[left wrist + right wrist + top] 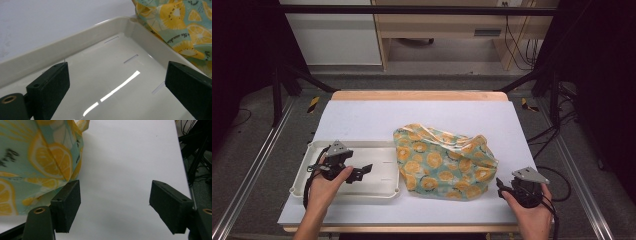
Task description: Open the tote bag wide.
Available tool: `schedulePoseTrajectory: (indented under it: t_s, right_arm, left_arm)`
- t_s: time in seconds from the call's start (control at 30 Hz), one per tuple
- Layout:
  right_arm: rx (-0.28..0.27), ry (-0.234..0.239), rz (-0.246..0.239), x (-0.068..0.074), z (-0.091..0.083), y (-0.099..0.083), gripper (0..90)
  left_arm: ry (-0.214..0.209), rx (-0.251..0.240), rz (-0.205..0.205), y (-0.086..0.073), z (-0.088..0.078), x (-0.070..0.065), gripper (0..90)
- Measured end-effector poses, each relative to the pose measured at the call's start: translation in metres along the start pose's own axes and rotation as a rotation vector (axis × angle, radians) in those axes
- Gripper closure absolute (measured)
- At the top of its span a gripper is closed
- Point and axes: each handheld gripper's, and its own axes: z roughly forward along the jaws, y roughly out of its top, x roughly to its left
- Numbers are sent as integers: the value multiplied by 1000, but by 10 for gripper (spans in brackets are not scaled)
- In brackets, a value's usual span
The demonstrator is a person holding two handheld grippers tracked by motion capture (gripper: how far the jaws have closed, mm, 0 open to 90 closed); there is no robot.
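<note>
A soft bag (444, 160) printed with yellow lemon slices on pale green lies crumpled in the middle of the white table top (362, 120). Left of it stands a shallow white tray (362, 143). My left gripper (363, 172) hovers over the tray, pointing right toward the bag. In the left gripper view its jaws (117, 75) stand open over the bare tray floor, with the tray rim (75, 40) and the bag (180, 22) beyond. My right gripper (500, 189) rests at the bag's right front corner. It is open (115, 192) over bare table, and the bag (32, 157) lies beside its left jaw.
The table's wooden far edge (417, 95) and metal frame rails (257, 165) bound the work area. Cables (557, 175) trail on the floor to the right. Bare white table lies behind the tray and to the right of the bag.
</note>
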Motion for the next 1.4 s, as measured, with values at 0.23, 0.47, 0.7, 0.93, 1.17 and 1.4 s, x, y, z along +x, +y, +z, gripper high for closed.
schedulePoseTrajectory:
  t_s: [0.23, 0.47, 0.7, 0.93, 1.17, 1.4]
  right_arm:
    - [-40, 14, -41, -4, -31, 16, 274]
    - [-79, 131, -91, 1, -58, 55, 263]
    - [-95, 227, -134, 15, -54, 100, 250]
    - [86, 256, -147, 37, 7, 135, 174]
    - [103, 338, -211, 50, 10, 130, 741]
    - [-63, 513, -279, 59, -42, 107, 890]
  left_arm:
    - [22, -20, 21, -1, -4, -4, 56]
    - [10, -16, 41, 4, -6, -11, 58]
    - [12, -8, 82, 16, -5, -20, 61]
    - [0, -15, 140, 39, 4, -32, 65]
    - [-18, 7, 193, 59, 16, -38, 65]
    - [-29, -1, 210, 68, 20, -44, 72]
